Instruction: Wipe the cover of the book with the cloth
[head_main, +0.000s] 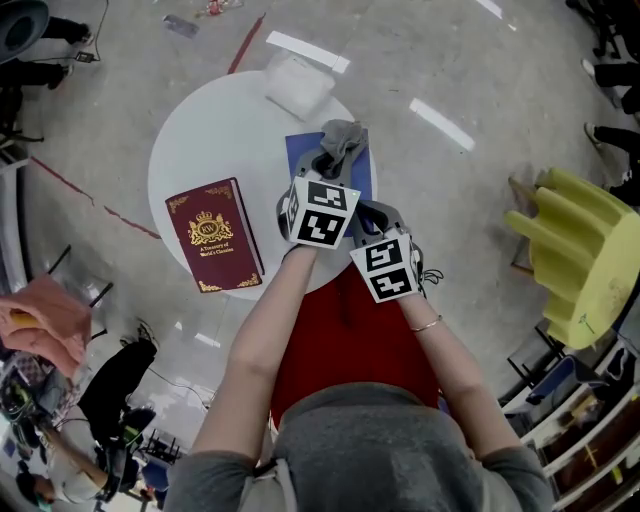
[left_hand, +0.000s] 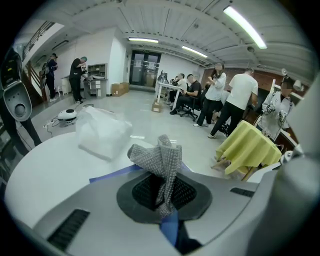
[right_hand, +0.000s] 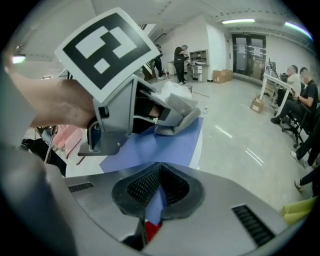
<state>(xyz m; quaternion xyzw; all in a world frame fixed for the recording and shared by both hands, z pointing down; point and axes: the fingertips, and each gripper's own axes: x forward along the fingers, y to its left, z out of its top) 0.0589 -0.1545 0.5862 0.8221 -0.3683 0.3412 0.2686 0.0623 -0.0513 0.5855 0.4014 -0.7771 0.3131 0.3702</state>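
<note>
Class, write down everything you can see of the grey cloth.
The grey cloth looks knitted, with a fine knobbly weave. It is bunched into upright folds, pinched between the shut jaws of the left claw, its free end standing beyond them. It is held over the blue sheet on the round white table.

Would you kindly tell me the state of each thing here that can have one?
Left tongs: shut on the cloth.
Right tongs: shut, empty.
Cloth: bunched, standing up from the left tongs, over the mat.
Book: closed, flat on the table, cover up, apart from the cloth.
Bag: crumpled, lying on the table.
</note>
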